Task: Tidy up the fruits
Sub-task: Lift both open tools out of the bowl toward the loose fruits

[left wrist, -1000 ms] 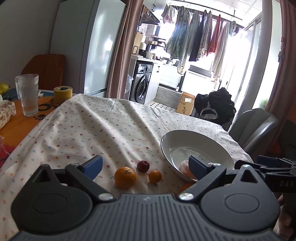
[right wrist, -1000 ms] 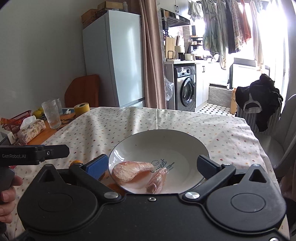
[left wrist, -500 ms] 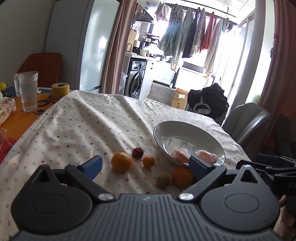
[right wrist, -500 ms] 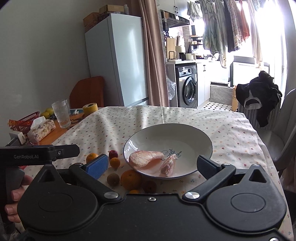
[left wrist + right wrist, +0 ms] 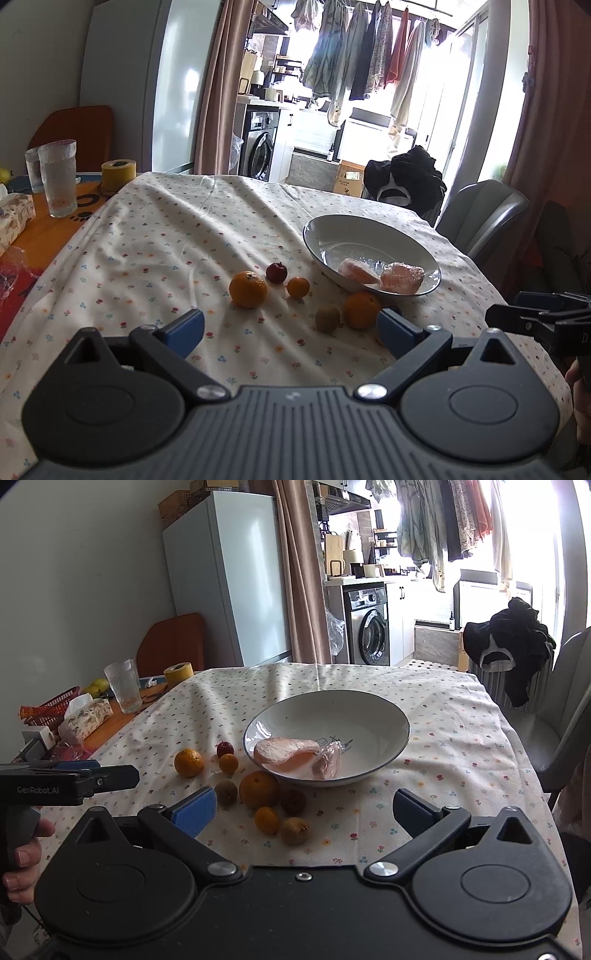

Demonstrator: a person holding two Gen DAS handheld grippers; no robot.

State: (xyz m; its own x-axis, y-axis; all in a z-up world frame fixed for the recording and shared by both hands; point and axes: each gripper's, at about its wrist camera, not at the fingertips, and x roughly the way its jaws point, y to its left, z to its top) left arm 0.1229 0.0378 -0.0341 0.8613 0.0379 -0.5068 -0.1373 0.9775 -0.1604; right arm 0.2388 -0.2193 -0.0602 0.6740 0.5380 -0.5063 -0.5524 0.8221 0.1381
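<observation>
A white bowl on the flowered tablecloth holds two plastic-wrapped pink fruit pieces. Loose fruit lies left of and in front of it: a large orange, a mandarin, a small orange, a dark red fruit, a kiwi, a brown fruit, another small orange and a second kiwi. My left gripper and right gripper both stand open and empty, near the table's front edge.
At the far left are drinking glasses, a yellow tape roll, a tissue pack and a red basket. A grey chair stands at the right. A fridge and washing machine are behind.
Both grippers have pulled back from the bowl, toward the table's front edge, so more of the loose fruit shows. Their jaws stay open. No fruit has moved.
</observation>
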